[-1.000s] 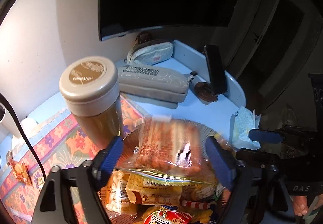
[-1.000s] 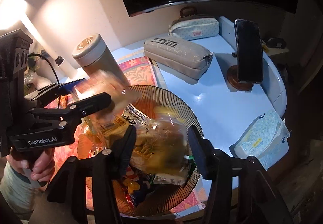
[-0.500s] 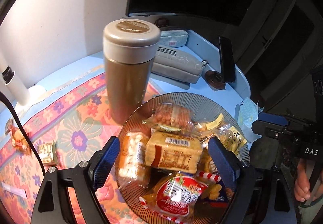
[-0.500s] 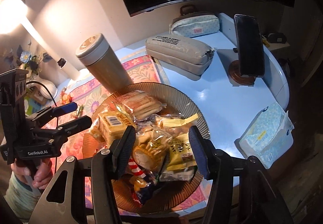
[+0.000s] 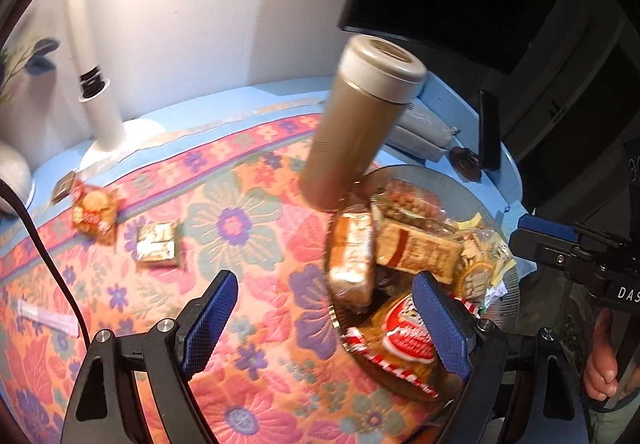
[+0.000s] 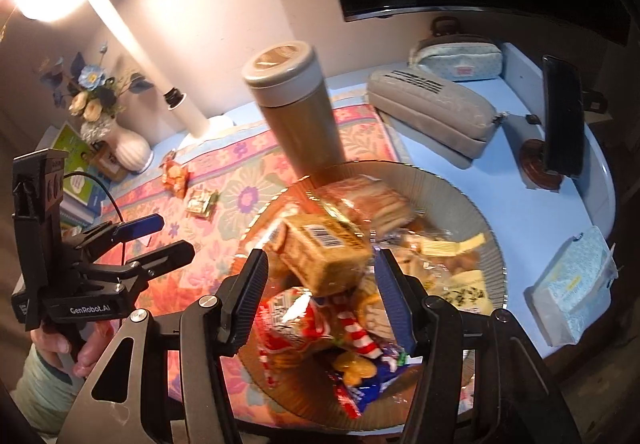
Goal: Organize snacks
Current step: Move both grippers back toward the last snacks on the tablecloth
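A ribbed glass plate holds several snack packets, among them a tan biscuit pack and a red-and-white packet. Two snacks lie loose on the floral mat: an orange packet and a small gold packet. My left gripper is open and empty above the mat, left of the plate. My right gripper is open and empty above the plate's near side.
A tall tan flask stands just behind the plate. Pencil cases, a phone on a stand and a tissue pack are on the blue table. A lamp post and vase stand left.
My left gripper let go of a clear packet onto the plate, then swung left over the mat. My right gripper stayed open above the plate and shifted slightly.
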### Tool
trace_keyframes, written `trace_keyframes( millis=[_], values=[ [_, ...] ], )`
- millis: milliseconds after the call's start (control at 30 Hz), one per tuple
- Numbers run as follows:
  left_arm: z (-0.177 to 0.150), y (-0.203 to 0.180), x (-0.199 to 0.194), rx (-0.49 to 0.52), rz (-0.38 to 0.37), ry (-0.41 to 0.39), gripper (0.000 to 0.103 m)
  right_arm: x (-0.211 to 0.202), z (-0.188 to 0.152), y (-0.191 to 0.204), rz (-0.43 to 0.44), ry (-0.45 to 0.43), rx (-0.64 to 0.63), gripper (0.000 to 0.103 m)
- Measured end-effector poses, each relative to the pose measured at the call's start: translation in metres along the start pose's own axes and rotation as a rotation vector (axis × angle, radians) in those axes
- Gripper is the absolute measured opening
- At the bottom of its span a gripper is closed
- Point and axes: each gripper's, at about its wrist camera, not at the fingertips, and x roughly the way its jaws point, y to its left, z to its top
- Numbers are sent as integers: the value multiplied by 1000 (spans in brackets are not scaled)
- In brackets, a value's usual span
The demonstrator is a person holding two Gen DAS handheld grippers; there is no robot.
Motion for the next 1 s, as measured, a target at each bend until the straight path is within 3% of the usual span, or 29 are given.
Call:
trace_keyframes(
  millis=[567, 1000],
  values=[
    [-33, 114, -46, -217, 60, -7, 87, 33, 6, 93, 110, 56, -83, 55],
    [-27, 184, -56, -247, 90, 3, 89, 78, 14, 150, 213, 119, -31, 60]
  ],
)
